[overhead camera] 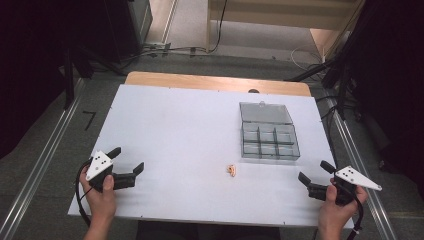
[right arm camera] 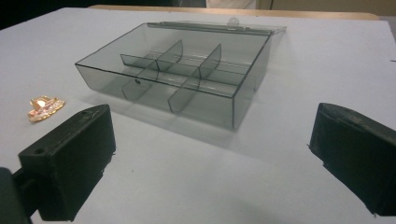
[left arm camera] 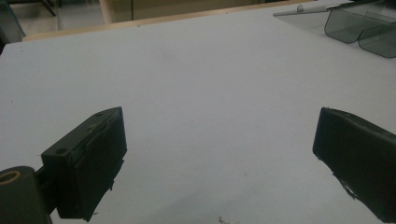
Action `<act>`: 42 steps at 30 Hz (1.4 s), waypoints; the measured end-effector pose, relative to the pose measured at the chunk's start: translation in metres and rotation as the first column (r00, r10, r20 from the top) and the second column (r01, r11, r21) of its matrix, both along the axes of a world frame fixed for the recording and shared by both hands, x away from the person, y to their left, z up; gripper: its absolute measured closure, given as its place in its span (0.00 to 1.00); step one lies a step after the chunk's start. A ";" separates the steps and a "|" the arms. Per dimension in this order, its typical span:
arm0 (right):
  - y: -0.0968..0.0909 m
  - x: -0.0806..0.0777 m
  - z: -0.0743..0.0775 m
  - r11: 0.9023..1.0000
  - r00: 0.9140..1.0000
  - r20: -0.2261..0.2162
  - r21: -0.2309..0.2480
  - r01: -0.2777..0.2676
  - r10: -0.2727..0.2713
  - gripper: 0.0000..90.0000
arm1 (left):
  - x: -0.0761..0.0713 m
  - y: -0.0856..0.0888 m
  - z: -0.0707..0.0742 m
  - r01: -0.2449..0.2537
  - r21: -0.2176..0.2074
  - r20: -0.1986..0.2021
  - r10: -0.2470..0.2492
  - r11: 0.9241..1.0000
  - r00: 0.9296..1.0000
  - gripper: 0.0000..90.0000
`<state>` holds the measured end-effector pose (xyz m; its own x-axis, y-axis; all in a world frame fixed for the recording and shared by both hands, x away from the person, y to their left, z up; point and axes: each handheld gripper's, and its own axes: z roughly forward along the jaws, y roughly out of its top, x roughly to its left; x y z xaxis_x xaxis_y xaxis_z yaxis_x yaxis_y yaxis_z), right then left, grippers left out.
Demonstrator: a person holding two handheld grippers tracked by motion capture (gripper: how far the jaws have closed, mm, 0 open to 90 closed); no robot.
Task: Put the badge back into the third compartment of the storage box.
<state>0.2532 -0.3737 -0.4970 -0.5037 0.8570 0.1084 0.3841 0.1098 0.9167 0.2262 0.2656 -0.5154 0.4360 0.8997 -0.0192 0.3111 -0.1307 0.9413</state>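
Fingers point(right arm camera: 70, 163) spread, box point(right arm camera: 187, 79) just ahead, untouched.

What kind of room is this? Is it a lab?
Probably a lab or recording room. A person holds a left gripper and a right gripper over a white table with a clear compartment box on it. Cables trail on the floor behind, and dark curtains hang at the sides.

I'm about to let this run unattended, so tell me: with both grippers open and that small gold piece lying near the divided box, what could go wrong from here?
1. The small gold piece is tiny and lies flat on the table; wide jaws may slide it instead of gripping it.
2. The clear divided box looks light, so a nudge from the right gripper might shift it.
3. The open lid lies flat behind and could get bumped.
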 end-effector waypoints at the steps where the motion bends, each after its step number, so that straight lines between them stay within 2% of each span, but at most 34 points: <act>1: 0.001 0.000 0.002 1.000 1.000 0.003 -0.002 -0.004 0.004 0.00 | 0.000 0.000 0.000 0.002 0.005 0.000 -0.002 1.000 1.000 0.04; 11: 0.014 -0.002 0.019 0.999 0.999 0.001 -0.013 -0.052 0.052 0.00 | 0.000 -0.001 0.000 0.002 0.011 -0.002 -0.002 1.000 1.000 0.04; 19: 0.031 -0.002 0.031 0.997 0.996 -0.040 -0.018 -0.081 0.080 0.00 | 0.000 -0.002 0.000 0.007 0.019 -0.003 -0.007 1.000 1.000 0.04; 23: 0.037 0.000 0.038 0.996 0.995 -0.042 -0.007 -0.094 0.094 0.00 | 0.000 -0.002 0.000 0.009 0.018 -0.003 -0.009 1.000 1.000 0.04; 42: 0.080 0.012 0.057 0.981 0.979 -0.079 -0.015 -0.191 0.189 0.00 | 0.000 -0.003 0.000 0.007 0.024 -0.004 -0.007 1.000 1.000 0.04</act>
<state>0.2654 -0.2934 -0.4399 -0.6488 0.7490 0.1347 0.4230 0.2078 0.8820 0.2267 0.2629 -0.5159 0.4422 0.8969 0.0009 0.3136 -0.1555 0.9367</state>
